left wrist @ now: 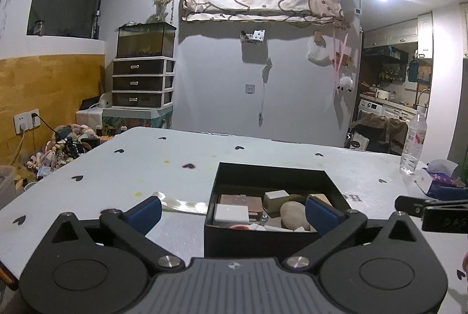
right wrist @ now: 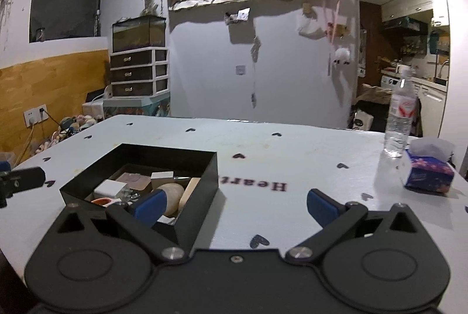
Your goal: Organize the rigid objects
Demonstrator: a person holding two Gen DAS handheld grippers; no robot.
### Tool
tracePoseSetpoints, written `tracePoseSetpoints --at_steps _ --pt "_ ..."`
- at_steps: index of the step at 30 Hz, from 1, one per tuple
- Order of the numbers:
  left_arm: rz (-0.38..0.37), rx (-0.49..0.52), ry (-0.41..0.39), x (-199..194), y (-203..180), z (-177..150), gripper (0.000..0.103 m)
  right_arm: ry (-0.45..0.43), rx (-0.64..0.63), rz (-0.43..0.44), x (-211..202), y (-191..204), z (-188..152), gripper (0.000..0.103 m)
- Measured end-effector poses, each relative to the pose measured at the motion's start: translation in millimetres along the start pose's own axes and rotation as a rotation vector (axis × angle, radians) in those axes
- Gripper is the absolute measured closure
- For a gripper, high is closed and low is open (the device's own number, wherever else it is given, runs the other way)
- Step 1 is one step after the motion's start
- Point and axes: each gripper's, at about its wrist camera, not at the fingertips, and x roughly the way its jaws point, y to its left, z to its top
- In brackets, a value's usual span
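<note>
Hovering low over the desk (left wrist: 117, 176), the left gripper (left wrist: 234, 210) points slightly downward with its blue-padded fingers (left wrist: 146, 213) spread wide apart and nothing between them. Its right pad sits in front of the black box (left wrist: 272, 176), its left pad over bare desk at about 9 o'clock from the box.

Over in the right wrist view, the right gripper (right wrist: 234, 207) is tilted down the same way, fingers (right wrist: 320, 207) wide apart and empty. The left pad overlaps the near corner of the black box (right wrist: 140, 182); the right pad hangs over open desk (right wrist: 292, 156).

Inside the box lie the rigid objects, crowded together: a white block (left wrist: 231, 213), a brown flat piece (left wrist: 241, 201), a small white cube (left wrist: 276, 197), a smooth tan stone (left wrist: 294, 216) and something red and white at the near wall, too hidden to name. The box stands near the middle of the desk, open at the top.

At 3 o'clock from the box, a clear water bottle (right wrist: 400, 121) with a red-and-white label stands upright, its print too small to read. Just beside it sits a blue floral tissue box (right wrist: 427, 173) with a tissue poking out. A pale ribbon-like strip (left wrist: 182, 204) lies on the desk touching the box's left side.

Black hearts dot the white desk cover, and the word "Heart" (right wrist: 254, 185) is printed on it, reading upside down from here. Beyond the far edge stand a drawer unit (left wrist: 143, 83) with a glass tank (left wrist: 144, 40) on top.
</note>
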Motion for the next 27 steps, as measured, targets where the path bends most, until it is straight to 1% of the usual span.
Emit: tracePoseSetpoints --at_steps 4,9,14,19,27 --pt "-0.01 0.005 0.0 -8.3 -6.5 -6.6 0.0 -0.033 -0.001 -0.031 -18.0 -2.1 -4.1 0.0" --pt "-0.014 0.005 -0.018 -17.6 -10.9 -13.0 0.0 -0.031 0.0 -0.057 -29.2 -4.7 -10.7 0.0" --pt "0.005 0.016 -0.014 -19.2 -14.2 -17.3 0.0 -0.025 0.002 -0.063 -32.3 -5.6 -12.8 0.0" --pt "0.021 0.001 -0.014 -19.5 -14.3 -19.9 0.0 -0.022 -0.016 -0.045 -35.0 -1.9 -13.6 0.0" --pt "0.042 0.017 -0.018 -20.7 -18.2 -20.3 0.0 -0.017 -0.001 -0.032 -35.8 -4.2 -14.3 0.0"
